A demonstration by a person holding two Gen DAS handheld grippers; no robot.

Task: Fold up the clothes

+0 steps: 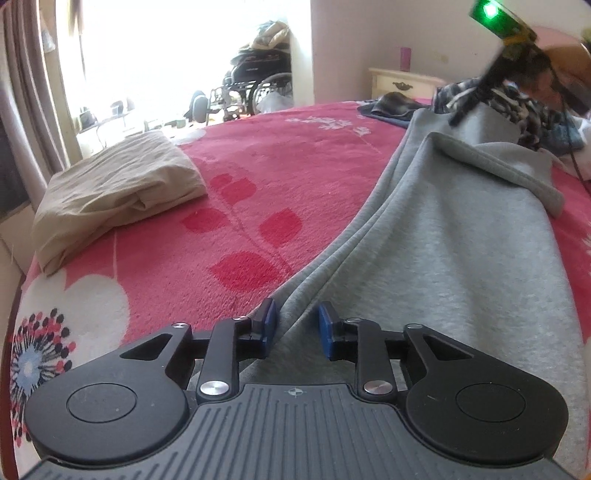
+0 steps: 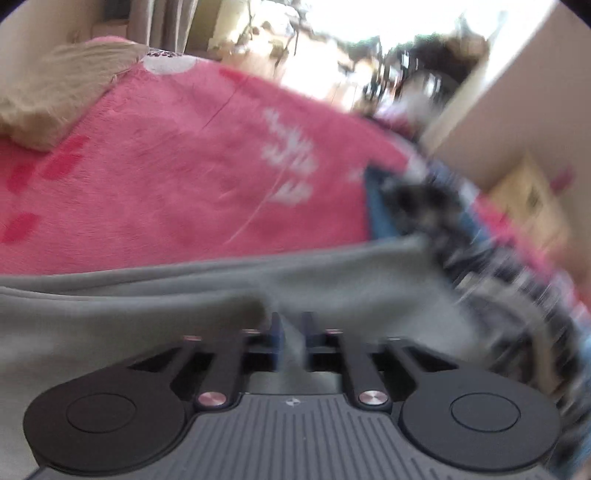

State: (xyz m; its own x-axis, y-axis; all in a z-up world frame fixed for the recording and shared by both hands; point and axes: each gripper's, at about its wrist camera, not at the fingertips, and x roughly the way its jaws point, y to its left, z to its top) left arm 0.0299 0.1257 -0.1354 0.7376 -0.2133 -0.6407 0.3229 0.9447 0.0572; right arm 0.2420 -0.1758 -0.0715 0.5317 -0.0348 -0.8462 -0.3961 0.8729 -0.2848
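Observation:
A grey sweatshirt-like garment (image 1: 461,240) lies along the right side of a pink flowered bed cover (image 1: 258,177). One flap is folded over near its far end. My left gripper (image 1: 295,326) sits at the garment's near left edge, and its blue pads pinch the layered hem that runs between them. In the blurred right wrist view my right gripper (image 2: 292,332) holds a raised pinch of the same grey garment (image 2: 184,295) in a narrow gap between its pads. From the left wrist view, the right tool's green light (image 1: 491,11) shows over the garment's far end.
A folded beige cloth (image 1: 118,184) (image 2: 62,85) rests on the bed's far left. A pile of black-and-white patterned clothes (image 1: 528,110) (image 2: 461,236) and a dark blue item (image 1: 391,107) lie beyond the garment. Off the bed stand a wheelchair (image 1: 258,81) and a cream nightstand (image 1: 402,83).

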